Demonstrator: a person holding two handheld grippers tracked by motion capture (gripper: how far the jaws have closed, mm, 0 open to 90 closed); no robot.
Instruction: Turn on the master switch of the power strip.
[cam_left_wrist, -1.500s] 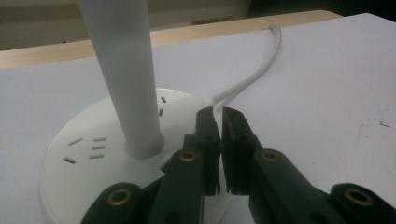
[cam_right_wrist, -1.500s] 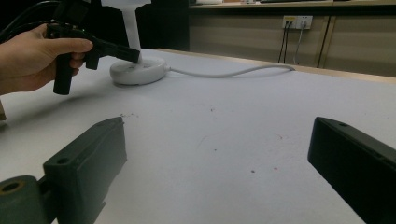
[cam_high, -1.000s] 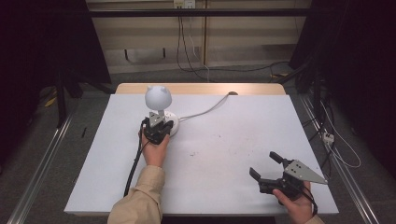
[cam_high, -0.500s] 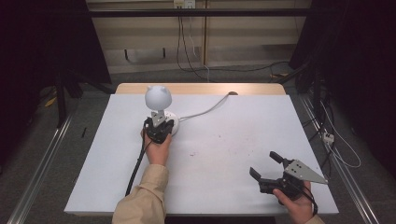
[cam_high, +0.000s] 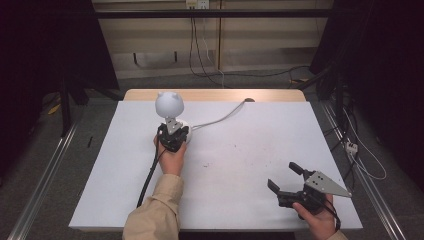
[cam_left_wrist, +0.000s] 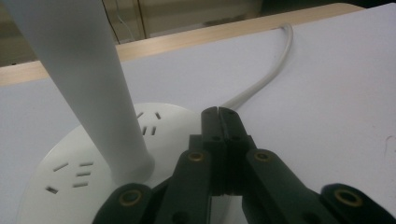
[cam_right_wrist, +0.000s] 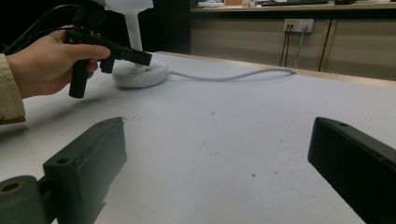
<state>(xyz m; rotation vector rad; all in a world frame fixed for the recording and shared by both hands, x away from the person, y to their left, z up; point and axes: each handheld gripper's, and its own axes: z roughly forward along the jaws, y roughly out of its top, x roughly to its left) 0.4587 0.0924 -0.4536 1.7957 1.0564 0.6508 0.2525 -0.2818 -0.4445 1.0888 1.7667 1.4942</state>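
A white lamp with a round head (cam_high: 169, 103) stands on a disc base (cam_high: 184, 126) at the table's far left. Its stem (cam_left_wrist: 88, 79) rises from the base (cam_left_wrist: 70, 172), which has small slots. My left gripper (cam_high: 173, 129) is shut with nothing between its jaws. Its tips (cam_left_wrist: 218, 112) hover over the right edge of the base, beside the stem. Near the front right of the table my right gripper (cam_high: 283, 176) is open with nothing in it. The right gripper view shows its jaws (cam_right_wrist: 219, 140) spread wide over bare table, with the left gripper (cam_right_wrist: 144, 58) far off by the lamp base (cam_right_wrist: 140, 73).
A white cable (cam_high: 222, 118) runs from the lamp base to the table's far edge (cam_high: 215, 95). The white tabletop (cam_high: 240, 160) has a few small specks. Dark cables lie on the floor behind and to the right of the table.
The left gripper has edged slightly forward toward the lamp base. The right gripper has not moved.
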